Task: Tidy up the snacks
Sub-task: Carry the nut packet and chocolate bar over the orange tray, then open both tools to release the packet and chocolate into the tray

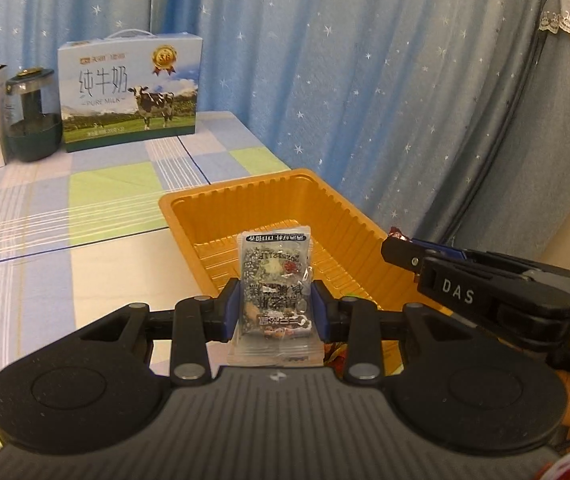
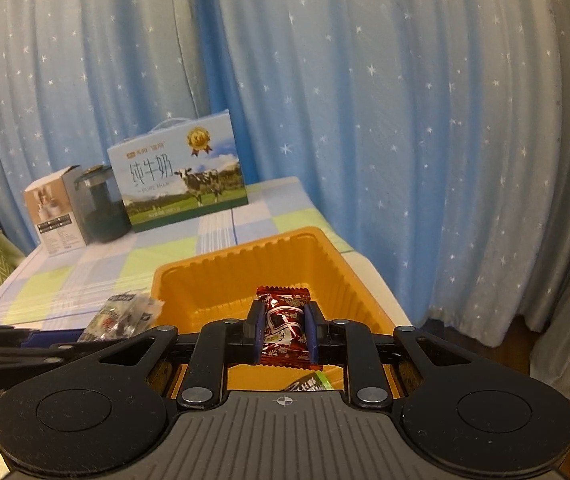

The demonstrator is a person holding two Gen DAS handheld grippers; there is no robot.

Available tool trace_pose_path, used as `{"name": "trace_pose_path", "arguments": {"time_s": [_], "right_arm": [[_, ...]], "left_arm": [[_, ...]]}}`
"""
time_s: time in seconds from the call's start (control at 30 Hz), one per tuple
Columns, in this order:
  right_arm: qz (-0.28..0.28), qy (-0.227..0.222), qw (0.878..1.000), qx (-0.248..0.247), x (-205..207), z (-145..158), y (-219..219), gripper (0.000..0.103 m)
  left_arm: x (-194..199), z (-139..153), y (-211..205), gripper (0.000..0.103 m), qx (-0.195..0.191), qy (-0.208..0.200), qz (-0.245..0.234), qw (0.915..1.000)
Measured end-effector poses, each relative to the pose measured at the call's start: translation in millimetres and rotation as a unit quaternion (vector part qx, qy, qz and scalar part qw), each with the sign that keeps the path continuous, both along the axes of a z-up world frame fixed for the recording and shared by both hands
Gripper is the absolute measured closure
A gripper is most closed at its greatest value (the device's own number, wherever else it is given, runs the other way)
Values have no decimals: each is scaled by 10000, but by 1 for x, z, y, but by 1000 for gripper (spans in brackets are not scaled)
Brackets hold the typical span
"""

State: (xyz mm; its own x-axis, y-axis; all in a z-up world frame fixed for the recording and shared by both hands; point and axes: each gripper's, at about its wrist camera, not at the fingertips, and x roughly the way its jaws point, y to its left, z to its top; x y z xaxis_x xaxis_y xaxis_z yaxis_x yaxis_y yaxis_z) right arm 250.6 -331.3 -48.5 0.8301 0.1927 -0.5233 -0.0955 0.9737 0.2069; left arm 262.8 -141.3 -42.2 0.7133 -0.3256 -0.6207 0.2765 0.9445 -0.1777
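Left gripper (image 1: 276, 305), centre frame: clamped on a clear snack packet (image 1: 274, 280), poised over the orange tray (image 1: 221, 196), presumably for deposit. Right gripper (image 2: 284, 330), lower centre: pinching a red candy (image 2: 284, 322) above the same tray's interior, likewise staged for release.

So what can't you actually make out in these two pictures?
- Orange tray near floor: right wrist view, hidden behind the right tool and its red candy.
- Green-wrapped snack: same view, mostly covered by the tool body.
- Clear snack packet print in left tool: too small.
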Motion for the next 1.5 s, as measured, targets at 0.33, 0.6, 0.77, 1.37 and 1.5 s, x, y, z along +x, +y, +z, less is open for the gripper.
{"name": "trace_pose_path", "arguments": {"time_s": [0.33,0.6,0.77,1.37,1.5], "right_arm": [[-85,171,9998,7,7,-8,-6,82],[-206,224,9995,55,11,-10,-7,82],[-209,269,9994,59,12,-12,-7,82],[18,22,9977,680,8,-3,2,39],[-67,-21,9979,637,6,0,2,39]], "left_arm": [[20,-13,-10,70,39,102,-98,9999],[30,-17,-14,66,26,12,-142,9999],[26,-14,0,66,9,-12,33,10000],[-17,-10,68,60,24,17,628,9980],[-27,-10,82,59,61,24,758,9971]]}}
